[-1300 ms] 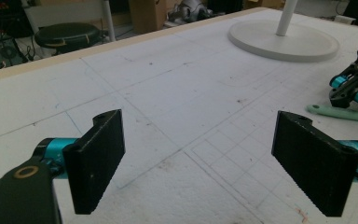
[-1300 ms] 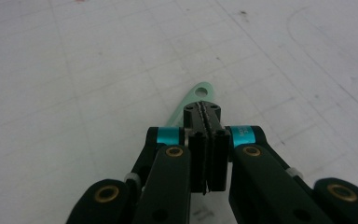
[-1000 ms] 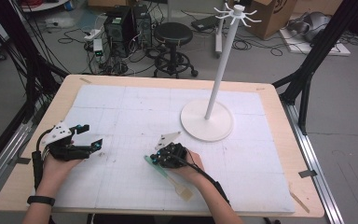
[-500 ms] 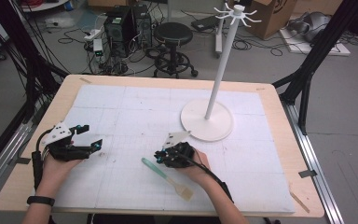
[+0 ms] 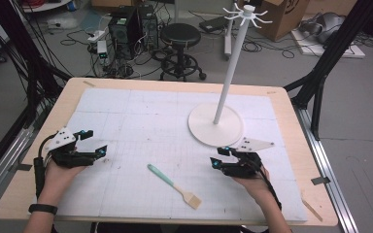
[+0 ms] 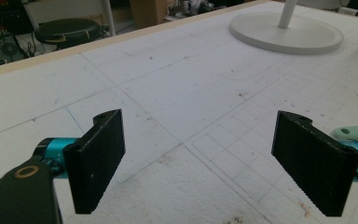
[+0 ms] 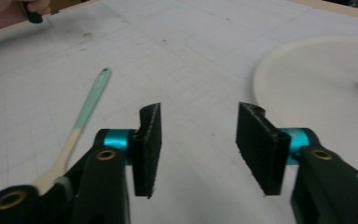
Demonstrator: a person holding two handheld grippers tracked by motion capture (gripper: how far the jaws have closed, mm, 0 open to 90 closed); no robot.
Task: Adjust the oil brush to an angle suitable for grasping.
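Jaws of the right gripper [image 5: 222,158] are seen parted, with nothing between them, and they have just been opening. In the right gripper view only bare bench surface lies between the two black pads. The brush [image 5: 173,185], with its mint-green handle and pale wooden head, lies flat on the white mat of the bench [image 5: 39,145], apart from the right gripper and to its left, roughly midway between the two hands. The left gripper [image 5: 93,142] is held low over the mat near the left edge, its jaws wide apart and empty; the green tip of the handle is seen just behind one jaw in the left gripper view. The white stand [image 5: 216,124], a round base with a tall pole and hooks on top, is placed behind the right gripper.

The step in hand is judged to be the release of the brush onto the bench. For a next move, a clean grip on the thin handle is called for.
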